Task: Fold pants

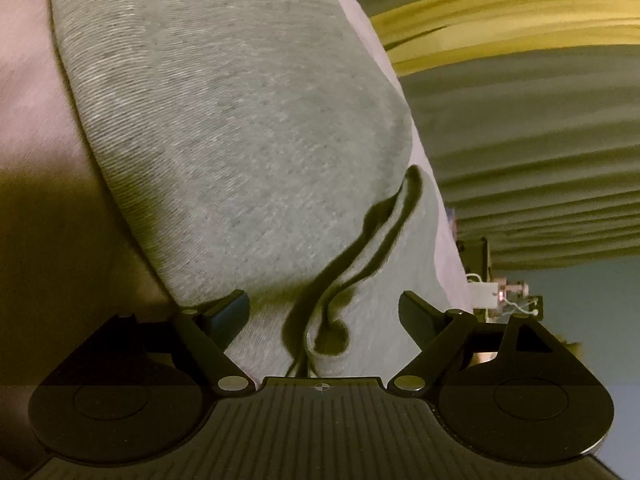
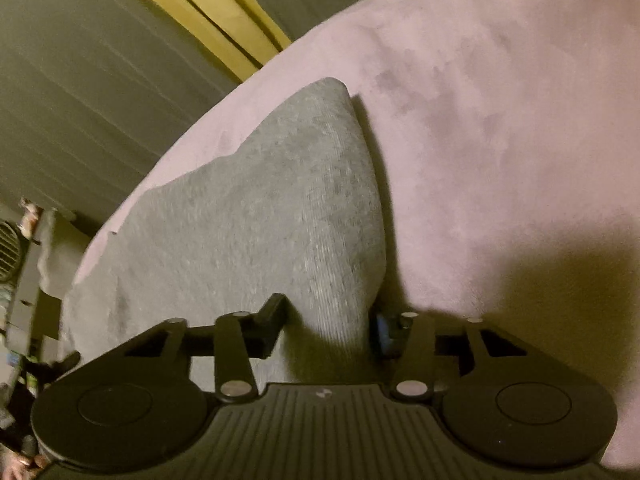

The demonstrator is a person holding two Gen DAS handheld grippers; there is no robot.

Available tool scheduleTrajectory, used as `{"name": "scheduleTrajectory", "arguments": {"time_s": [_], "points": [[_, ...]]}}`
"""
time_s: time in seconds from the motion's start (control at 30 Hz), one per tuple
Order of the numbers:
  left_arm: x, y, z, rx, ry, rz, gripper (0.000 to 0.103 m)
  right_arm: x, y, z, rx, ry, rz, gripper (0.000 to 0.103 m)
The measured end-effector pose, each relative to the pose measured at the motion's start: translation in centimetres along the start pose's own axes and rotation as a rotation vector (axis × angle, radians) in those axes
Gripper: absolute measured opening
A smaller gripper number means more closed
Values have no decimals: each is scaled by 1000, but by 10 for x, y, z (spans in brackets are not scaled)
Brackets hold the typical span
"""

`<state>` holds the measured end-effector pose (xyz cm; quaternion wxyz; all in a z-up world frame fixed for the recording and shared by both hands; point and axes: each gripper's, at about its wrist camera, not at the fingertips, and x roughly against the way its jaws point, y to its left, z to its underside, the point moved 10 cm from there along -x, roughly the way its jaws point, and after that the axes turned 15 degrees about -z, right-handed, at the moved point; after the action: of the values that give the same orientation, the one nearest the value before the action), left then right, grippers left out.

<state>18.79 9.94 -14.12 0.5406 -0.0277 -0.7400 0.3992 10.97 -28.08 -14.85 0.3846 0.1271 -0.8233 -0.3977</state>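
Note:
Grey knit pants (image 1: 240,140) lie on a pink plush cover (image 1: 24,100). Their dark drawstring (image 1: 360,248) loops down toward my left gripper (image 1: 322,316), which is open wide. The waist end of the cloth lies between its fingers, with the left fingertip (image 1: 228,312) at the cloth's edge and the right one clear of it. In the right wrist view the pants (image 2: 260,220) narrow into a raised fold that fills the gap of my right gripper (image 2: 328,330). Both of its pads press on that fold at the garment's right edge.
The pink cover (image 2: 500,120) stretches wide to the right of the pants. Grey-green curtains (image 1: 520,120) with a yellow band (image 1: 500,12) hang beyond the bed's edge. Small clutter on a stand (image 1: 500,292) and shelves (image 2: 12,248) sit past that edge.

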Motion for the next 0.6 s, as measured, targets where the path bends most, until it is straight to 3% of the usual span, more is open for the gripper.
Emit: {"name": "scheduleTrajectory", "arguments": {"time_s": [0.1, 0.13, 0.17, 0.2, 0.23, 0.33, 0.43, 0.53, 0.6], "points": [[-1, -3, 1, -23, -8, -13, 89, -7, 2, -5, -77, -8, -95, 83], [-1, -3, 1, -28, -10, -17, 89, -10, 3, -7, -88, -18, -95, 83], [-1, -4, 1, -32, -12, -20, 89, -11, 4, -8, -81, -25, -72, 73], [-1, -4, 1, -34, -13, -24, 89, -12, 5, -6, -49, -26, -29, 34], [0, -4, 1, -33, -14, -26, 89, -13, 6, -5, -9, -15, 13, 28], [4, -6, 2, -41, -30, -40, 89, -1, 26, -7, 39, -25, -34, 22], [14, -10, 4, -84, -88, -80, 90, 26, 58, -28, 101, -105, -104, 18], [24, -16, 9, -143, -151, -113, 92, 41, 65, -39, 184, -137, -51, 16], [30, -18, 12, -188, -194, -152, 95, 30, 45, -34, 228, -85, 84, 17]]}}
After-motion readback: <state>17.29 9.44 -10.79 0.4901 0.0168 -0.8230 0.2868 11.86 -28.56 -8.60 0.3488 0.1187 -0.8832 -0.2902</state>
